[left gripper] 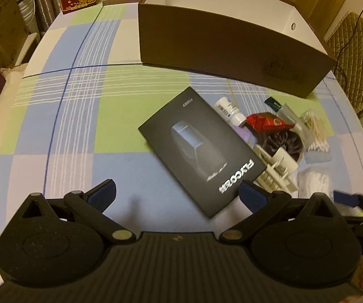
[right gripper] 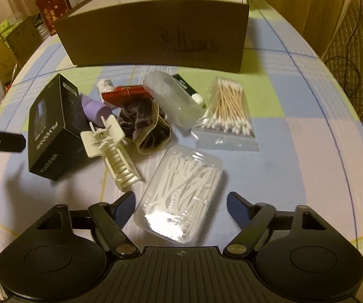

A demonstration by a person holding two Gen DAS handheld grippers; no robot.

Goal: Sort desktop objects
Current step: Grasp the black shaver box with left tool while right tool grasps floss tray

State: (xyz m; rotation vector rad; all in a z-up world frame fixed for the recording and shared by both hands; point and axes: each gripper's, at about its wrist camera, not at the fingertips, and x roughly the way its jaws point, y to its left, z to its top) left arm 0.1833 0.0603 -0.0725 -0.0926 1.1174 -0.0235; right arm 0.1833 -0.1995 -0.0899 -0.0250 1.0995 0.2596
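A black shaver box (left gripper: 199, 149) lies flat on the checked tablecloth, its near corner between the fingers of my left gripper (left gripper: 177, 193), which stands open and does not touch it. In the right wrist view a clear plastic box of white floss picks (right gripper: 181, 194) lies between the fingers of my right gripper (right gripper: 181, 205). The left fingertip (right gripper: 128, 200) is close beside the box and a gap shows at the right fingertip, so the pads do not press on it. A big open brown cardboard box (right gripper: 156, 38) stands behind the pile.
Beside the black box (right gripper: 52, 131) lie a cream hair clip (right gripper: 110, 151), a dark scrunchie (right gripper: 143, 123), a red item (right gripper: 126, 94), a purple tube (right gripper: 94, 108), a clear case (right gripper: 174, 98) and a bag of cotton swabs (right gripper: 228, 111). A quilted chair (right gripper: 353, 50) stands to the right.
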